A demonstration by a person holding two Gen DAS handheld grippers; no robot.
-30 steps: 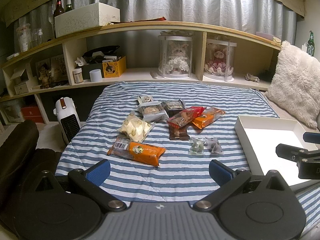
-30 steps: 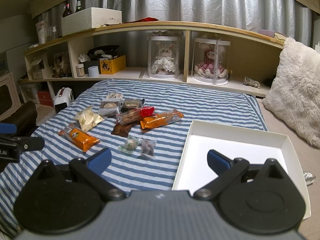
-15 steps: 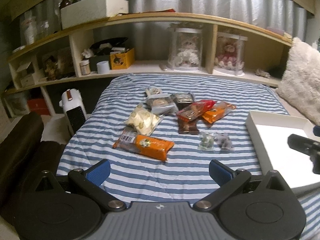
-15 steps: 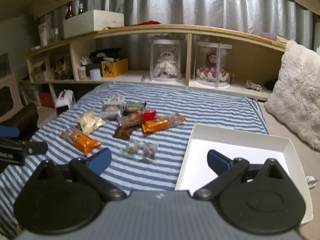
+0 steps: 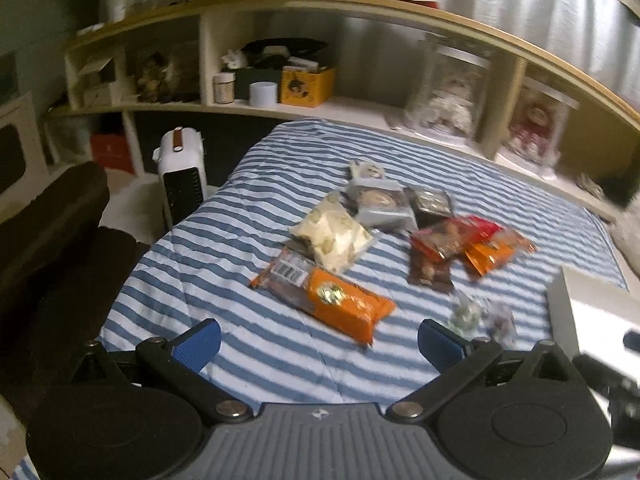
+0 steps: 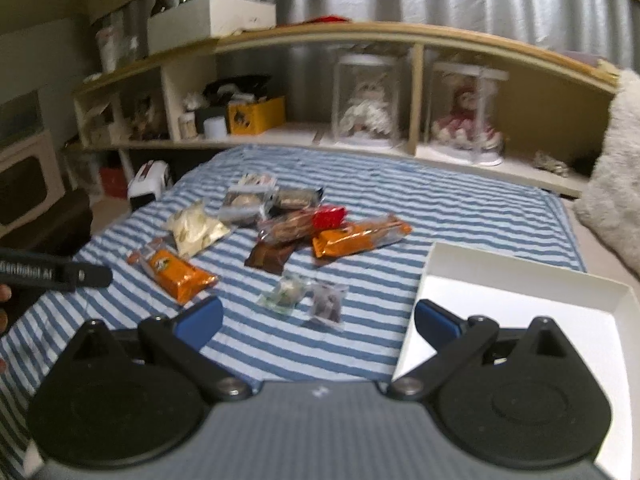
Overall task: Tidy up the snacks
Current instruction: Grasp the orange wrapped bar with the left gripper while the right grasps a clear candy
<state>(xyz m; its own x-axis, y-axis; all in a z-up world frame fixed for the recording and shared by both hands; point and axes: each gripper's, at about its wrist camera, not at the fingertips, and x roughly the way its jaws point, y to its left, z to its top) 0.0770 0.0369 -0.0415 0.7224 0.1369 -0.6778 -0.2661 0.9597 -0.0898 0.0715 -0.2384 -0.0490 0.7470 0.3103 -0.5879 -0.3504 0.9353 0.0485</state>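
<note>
Right view alone: white tray (image 6: 520, 300) interior, bare. Left gripper (image 5: 318, 344) and right gripper (image 6: 318, 326): level above striped bedspread (image 6: 400, 200), jaws spread, empty.

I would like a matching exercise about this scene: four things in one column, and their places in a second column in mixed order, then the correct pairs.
Things:
1. flat orange snack packet with a barcode end
2. shallow white cardboard box
3. small yellow box
4. fluffy white cushion

Places:
A. on the wooden shelf behind the bed
B. on the striped blanket, nearest the left tool
C. at the far right edge of the right wrist view
D. on the bed, just ahead of the right tool

Pairs: 1-B, 2-D, 3-A, 4-C
</note>
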